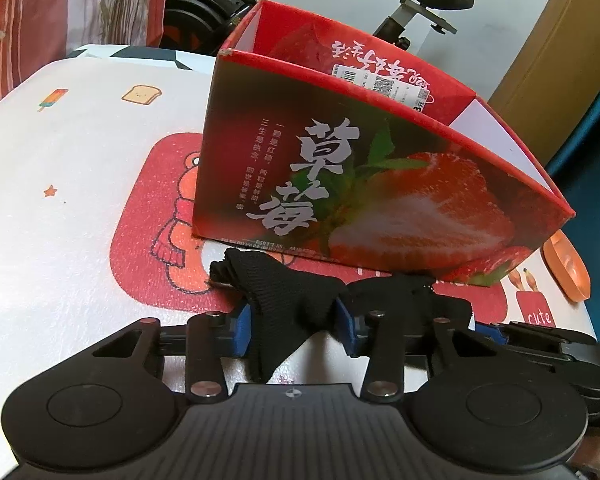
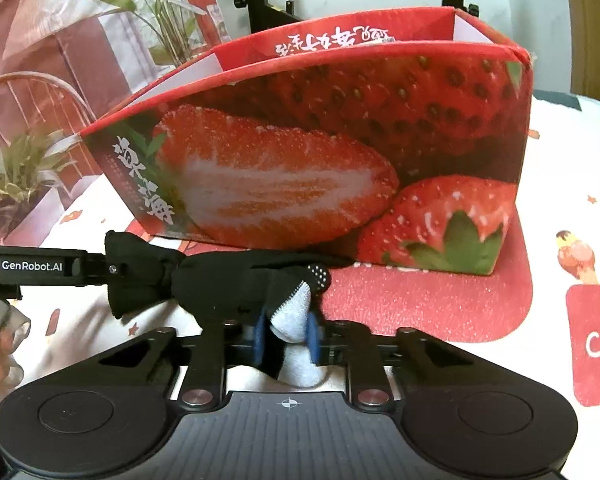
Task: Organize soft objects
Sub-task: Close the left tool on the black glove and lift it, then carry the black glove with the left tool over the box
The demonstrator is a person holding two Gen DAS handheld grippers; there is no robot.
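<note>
Tall red strawberry-print cardboard box stands just ahead of both grippers, blocking fwd travel; its top is open, so entry is from above. White cartoon-print table cover lies bare toward the surface's left edge. Orange dish sits near the box's right corner.

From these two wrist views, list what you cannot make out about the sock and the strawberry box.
- Inside of the strawberry box: in both wrist views its near wall hides the floor, so any contents cannot be seen.
- Sock: its full length is unclear; the left gripper and right gripper cover the pinched parts.
- Orange object: left wrist view, half hidden behind the box corner, unidentifiable.
</note>
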